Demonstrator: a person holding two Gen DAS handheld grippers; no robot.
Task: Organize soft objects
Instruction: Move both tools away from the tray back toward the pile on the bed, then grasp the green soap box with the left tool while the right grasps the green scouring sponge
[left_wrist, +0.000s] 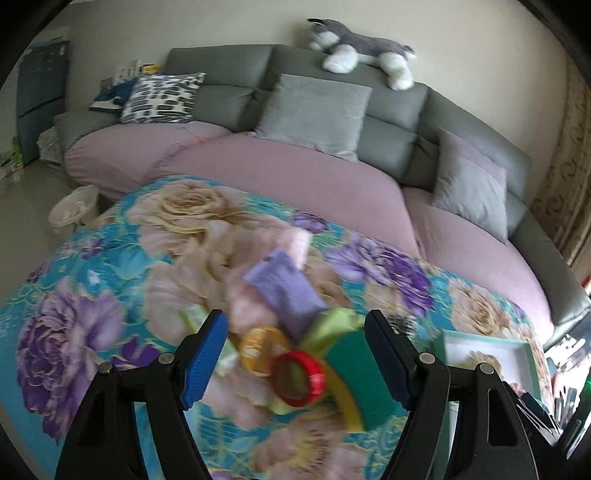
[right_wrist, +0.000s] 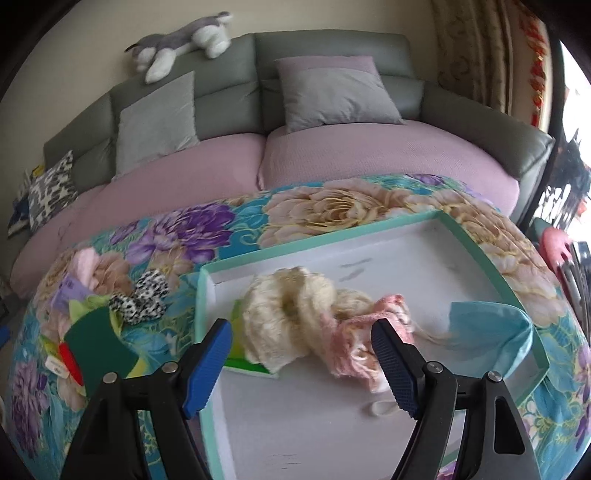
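The fluffy cream scrunchie (right_wrist: 291, 314) and pink scrunchie (right_wrist: 354, 350) already lie in the green box (right_wrist: 480, 251) mid-frame, while the spotted scrunchie (right_wrist: 142, 297) and a purple pouch (left_wrist: 284, 291) wait outside on the flowery blanket (right_wrist: 332, 206), both the left gripper (left_wrist: 295, 362) and right gripper (right_wrist: 301, 363) wide apart, holding nothing.

Printed floral cloth (right_wrist: 332, 210) covers the counter, smooth with a faint sheen. On it sits a tray (right_wrist: 480, 254), its teal rim looking like matt card, its white floor smooth and scuffed with grey marks. Inside it, a cream scrunchie (right_wrist: 291, 302) looks fluffy, the pink scrunchie (right_wrist: 354, 343) beside it nubbly like towelling, and the blue cloth (right_wrist: 487, 328) thin and satiny. Outside the tray, a black-and-white scrunchie (right_wrist: 144, 299) looks plush, a green sponge (right_wrist: 99, 339) matt. The red tape roll (left_wrist: 299, 376) shines like plastic. Behind, the grey sofa (left_wrist: 391, 99) looks like smooth leather, its seats covered in matt mauve cloth.
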